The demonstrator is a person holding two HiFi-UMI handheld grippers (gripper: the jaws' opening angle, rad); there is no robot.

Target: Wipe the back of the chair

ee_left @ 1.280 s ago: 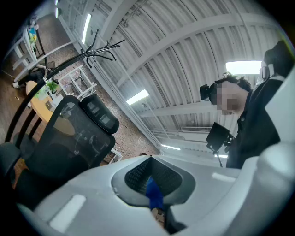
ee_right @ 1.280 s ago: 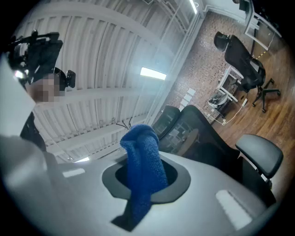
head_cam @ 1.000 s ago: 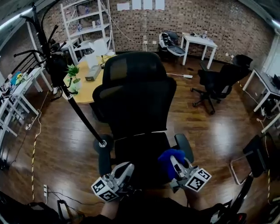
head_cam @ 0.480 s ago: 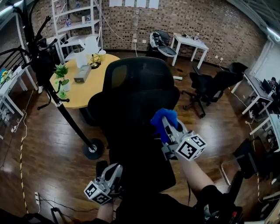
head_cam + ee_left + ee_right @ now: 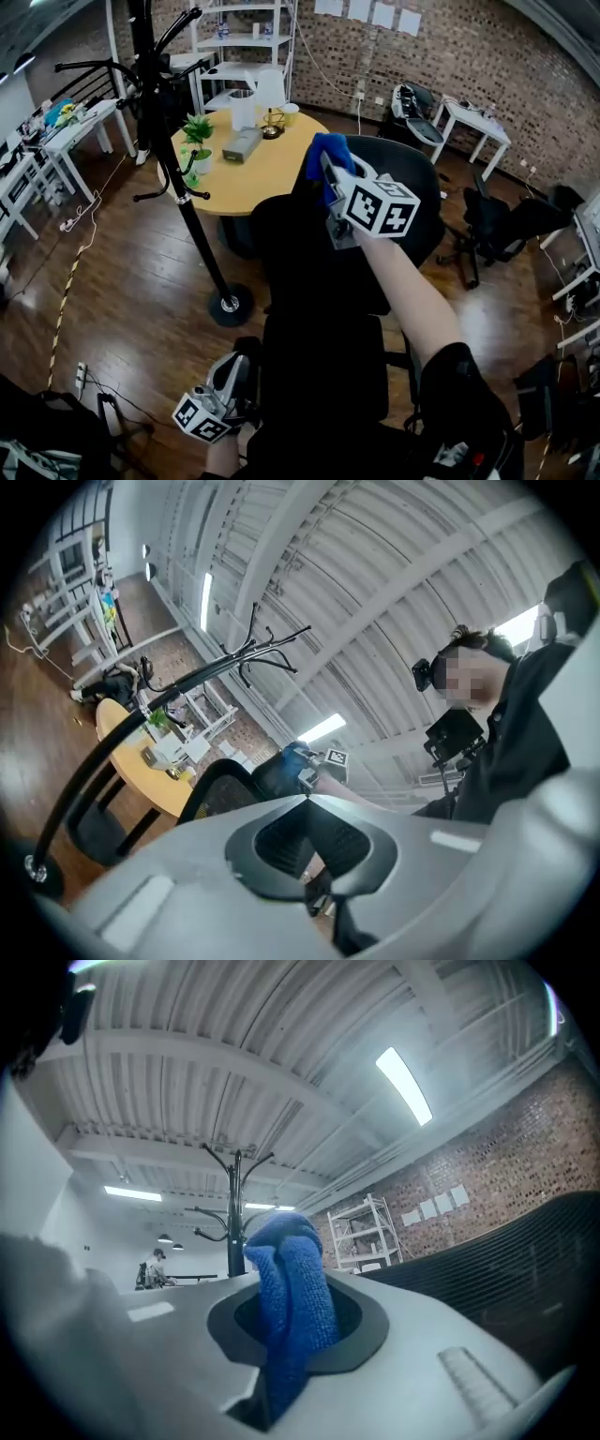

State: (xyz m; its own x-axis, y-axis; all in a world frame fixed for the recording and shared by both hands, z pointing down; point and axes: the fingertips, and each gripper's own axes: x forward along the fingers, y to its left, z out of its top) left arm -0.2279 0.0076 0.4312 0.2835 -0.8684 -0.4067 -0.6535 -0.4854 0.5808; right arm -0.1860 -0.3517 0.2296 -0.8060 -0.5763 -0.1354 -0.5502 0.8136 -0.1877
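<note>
The black mesh office chair [image 5: 300, 253] stands in front of me, its back facing away. My right gripper [image 5: 326, 178] is raised at the top edge of the chair back and is shut on a blue cloth [image 5: 328, 150]. In the right gripper view the cloth [image 5: 291, 1307] bunches up between the jaws, with the chair's mesh [image 5: 525, 1260] to the right. My left gripper [image 5: 232, 373] hangs low by the seat's left side, shut with nothing in it. In the left gripper view its tips [image 5: 307, 799] meet, and the chair back [image 5: 214, 794] and the cloth [image 5: 292, 758] show beyond.
A black coat stand [image 5: 183, 178] rises just left of the chair, with its round base [image 5: 231, 306] on the wood floor. Behind the chair is a round yellow table [image 5: 267, 173] with a plant and boxes. Another black chair [image 5: 511, 230] stands at the right, white shelves and desks along the walls.
My right gripper has risen with the blue cloth from seat level to the top of the chair back. The left gripper has stayed low. My head view has shifted.
</note>
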